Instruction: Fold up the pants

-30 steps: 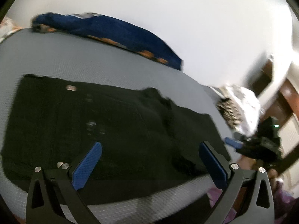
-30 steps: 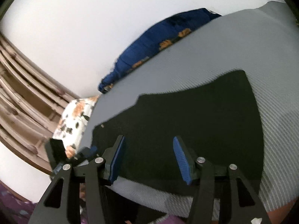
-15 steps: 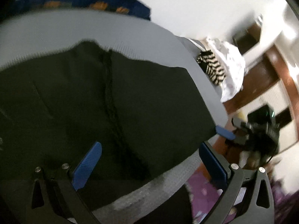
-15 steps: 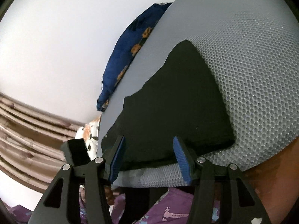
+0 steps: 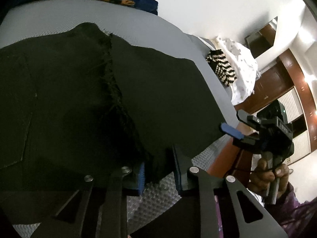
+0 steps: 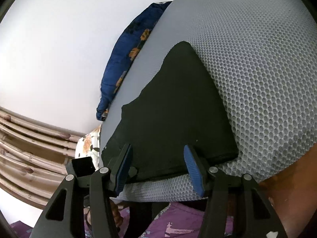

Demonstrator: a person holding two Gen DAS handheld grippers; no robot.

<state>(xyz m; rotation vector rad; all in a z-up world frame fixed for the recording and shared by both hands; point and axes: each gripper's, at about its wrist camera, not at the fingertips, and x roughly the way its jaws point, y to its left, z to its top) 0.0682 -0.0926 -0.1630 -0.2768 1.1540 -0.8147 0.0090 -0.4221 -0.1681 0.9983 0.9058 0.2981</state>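
**Both grips sit at the very hem: a thin bite could let the cloth slip**

The black fabric pants point(image 5: 83, 99) lie spread flat on the grey honeycomb-mesh mattress point(image 6: 257, 69), their near hem running along the mattress's front edge. On the left, the left gripper point(image 5: 159, 168) has its blue-padded fingers drawn in close around the hem near the middle seam. The fingers appear nearly closed on a small pinch of cloth, though whether the pads truly bite it cannot be told. The risk here, as I judge it, is a catch of only the top layer: lifting would then peel one layer away and leave the lower one behind, spoiling the fold.

Further right, the right gripper point(image 6: 157, 167) stands with its fingers spread wide, straddling the hem near the pants' corner and holding nothing. If it closes too shallow, the corner may slide out. If it dives too deep, the fingers may snag the mesh. Uneven lifting between the two would skew the fold line.

Beyond, a dark blue floral quilt point(image 6: 128, 59) lies bunched along the wall side
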